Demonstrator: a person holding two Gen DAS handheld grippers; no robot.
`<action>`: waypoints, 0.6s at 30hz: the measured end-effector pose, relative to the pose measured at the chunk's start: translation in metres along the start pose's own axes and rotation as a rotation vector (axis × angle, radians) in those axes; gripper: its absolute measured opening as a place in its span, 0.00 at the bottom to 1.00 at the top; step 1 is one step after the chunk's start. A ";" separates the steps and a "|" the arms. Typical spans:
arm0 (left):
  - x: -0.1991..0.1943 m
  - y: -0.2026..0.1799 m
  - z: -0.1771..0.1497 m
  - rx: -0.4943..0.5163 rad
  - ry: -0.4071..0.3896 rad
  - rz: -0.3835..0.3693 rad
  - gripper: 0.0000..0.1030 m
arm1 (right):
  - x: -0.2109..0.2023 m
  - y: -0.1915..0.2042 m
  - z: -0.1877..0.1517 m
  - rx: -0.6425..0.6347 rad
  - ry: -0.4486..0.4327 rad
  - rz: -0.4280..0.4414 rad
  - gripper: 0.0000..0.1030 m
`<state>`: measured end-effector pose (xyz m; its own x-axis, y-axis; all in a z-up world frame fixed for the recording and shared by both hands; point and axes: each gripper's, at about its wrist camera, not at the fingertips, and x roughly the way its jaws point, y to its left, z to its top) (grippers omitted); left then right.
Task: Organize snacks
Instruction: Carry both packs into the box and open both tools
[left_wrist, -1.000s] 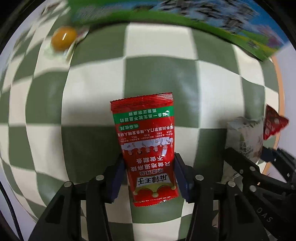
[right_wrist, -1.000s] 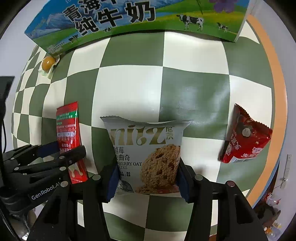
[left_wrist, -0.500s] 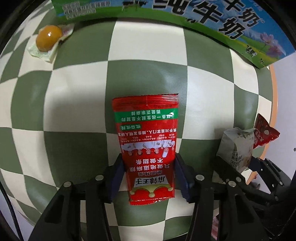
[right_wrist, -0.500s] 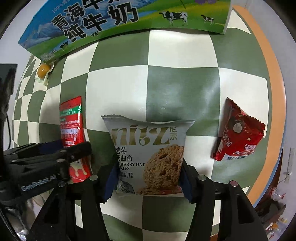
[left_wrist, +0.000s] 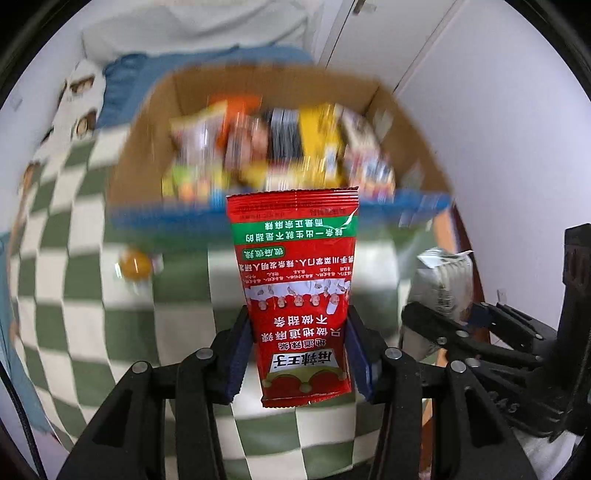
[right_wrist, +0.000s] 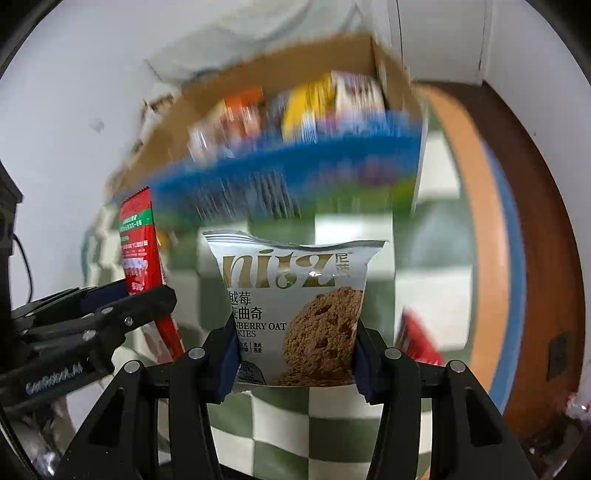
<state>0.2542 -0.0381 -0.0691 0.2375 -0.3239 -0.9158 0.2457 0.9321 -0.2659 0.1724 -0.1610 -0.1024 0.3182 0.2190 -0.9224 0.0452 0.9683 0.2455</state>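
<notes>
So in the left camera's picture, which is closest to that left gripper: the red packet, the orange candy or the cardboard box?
1. Red packet: clamped between the left gripper's fingers, dead centre.
2. Orange candy: on the checkered cloth, ahead and to the left.
3. Cardboard box: farthest, beyond the candy at the back, full of snacks.
</notes>
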 end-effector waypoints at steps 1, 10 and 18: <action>-0.010 0.004 0.027 0.009 -0.018 0.009 0.43 | -0.009 0.000 0.011 -0.004 -0.019 0.005 0.52; 0.034 0.021 0.135 0.010 0.033 0.037 0.43 | -0.019 0.007 0.142 -0.058 -0.112 -0.052 0.52; 0.114 0.048 0.203 -0.040 0.206 0.061 0.44 | 0.054 -0.007 0.232 -0.058 0.017 -0.134 0.52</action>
<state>0.4843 -0.0632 -0.1255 0.0531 -0.2306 -0.9716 0.1986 0.9560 -0.2160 0.4085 -0.1835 -0.0850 0.2972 0.0890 -0.9507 0.0308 0.9942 0.1027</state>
